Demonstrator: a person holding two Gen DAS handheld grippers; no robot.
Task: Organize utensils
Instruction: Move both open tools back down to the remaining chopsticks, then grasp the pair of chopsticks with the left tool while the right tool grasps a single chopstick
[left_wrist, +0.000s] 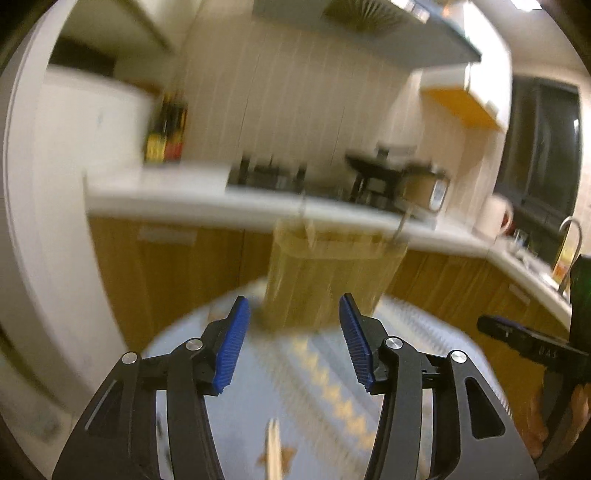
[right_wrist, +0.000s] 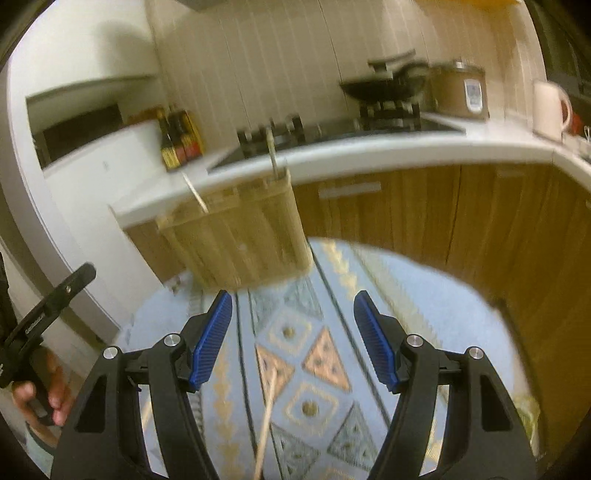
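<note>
A wooden utensil holder (left_wrist: 332, 280) stands on the patterned tablecloth (left_wrist: 325, 387), just ahead of my open, empty left gripper (left_wrist: 293, 321); utensil handles stick out of its top. In the right wrist view the holder (right_wrist: 240, 236) stands ahead and to the left of my open, empty right gripper (right_wrist: 293, 314). A thin wooden chopstick (right_wrist: 266, 424) lies on the cloth (right_wrist: 424, 295) below the right gripper, and its tip shows in the left wrist view (left_wrist: 275, 450). Both views are blurred.
A white kitchen counter (right_wrist: 369, 155) with wooden cabinets runs behind the table. On it are sauce bottles (right_wrist: 179, 140), a stove with a black pan (right_wrist: 384, 88), a rice cooker (right_wrist: 461, 92) and a white kettle (right_wrist: 550, 107). The other gripper shows at each view's edge.
</note>
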